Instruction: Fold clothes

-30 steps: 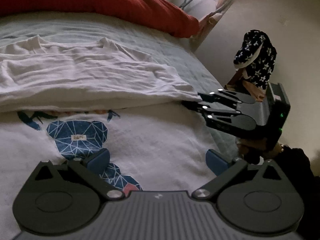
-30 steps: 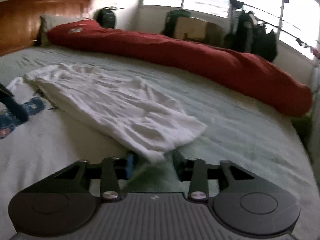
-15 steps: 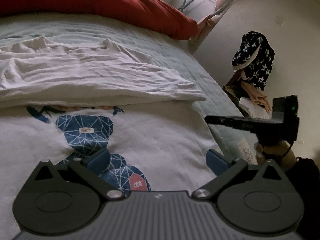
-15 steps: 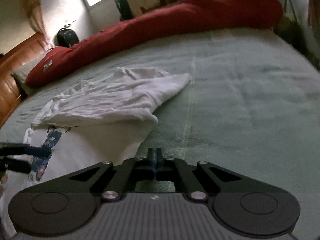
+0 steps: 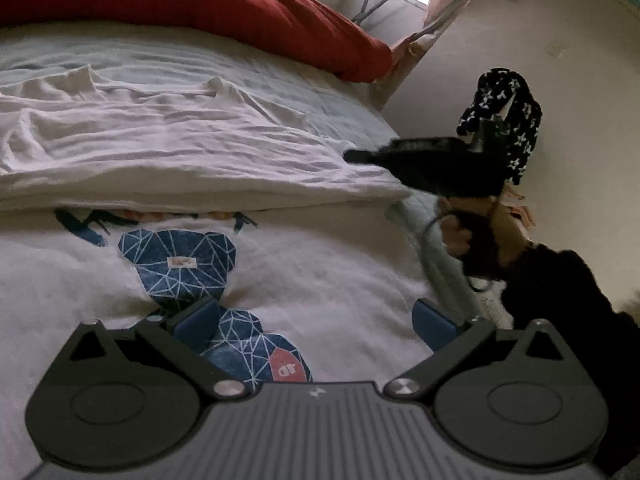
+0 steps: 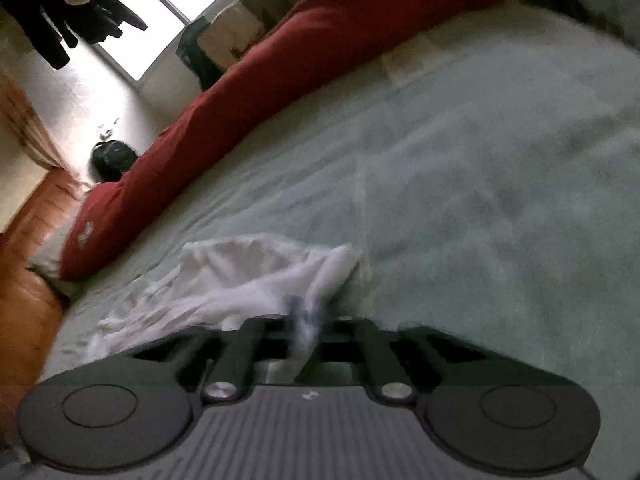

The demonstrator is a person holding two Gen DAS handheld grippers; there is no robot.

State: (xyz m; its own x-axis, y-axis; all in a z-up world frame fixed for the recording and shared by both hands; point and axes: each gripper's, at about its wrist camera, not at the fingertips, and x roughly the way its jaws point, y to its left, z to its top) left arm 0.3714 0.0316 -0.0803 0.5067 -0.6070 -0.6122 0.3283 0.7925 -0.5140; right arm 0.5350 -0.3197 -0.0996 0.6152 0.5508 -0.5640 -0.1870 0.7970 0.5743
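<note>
A white shirt (image 5: 280, 280) lies spread on the bed (image 5: 340, 96), its blue bear print (image 5: 180, 256) facing up. The far part of the shirt is folded over toward the near side, so a wrinkled white layer (image 5: 168, 148) covers the top of the print and ends in a thick fold edge running across the left wrist view.

The left gripper (image 5: 316, 320) hovers low over the printed part of the shirt. Its fingers (image 5: 198, 320) stand wide apart with nothing between them; the left blue pad sits over the lower part of the print, the right pad near the shirt's right edge.

The right gripper (image 6: 306, 328) is at the right end of the folded layer, near the bed's edge. In the left wrist view it shows as a dark blurred shape (image 5: 424, 160) with its tip on the corner of the white cloth, held by a hand (image 5: 476, 240) in a dark sleeve (image 5: 568, 300). In its own view its fingers are closed together on a pinch of white fabric, which rises from the crumpled shirt (image 6: 240, 276) just ahead; the picture is blurred and tilted.

A long red duvet (image 5: 200, 8) lies along the far side of the bed. Beyond the bed's edge a dark, star-patterned garment (image 5: 504, 116) hangs near the wall.
</note>
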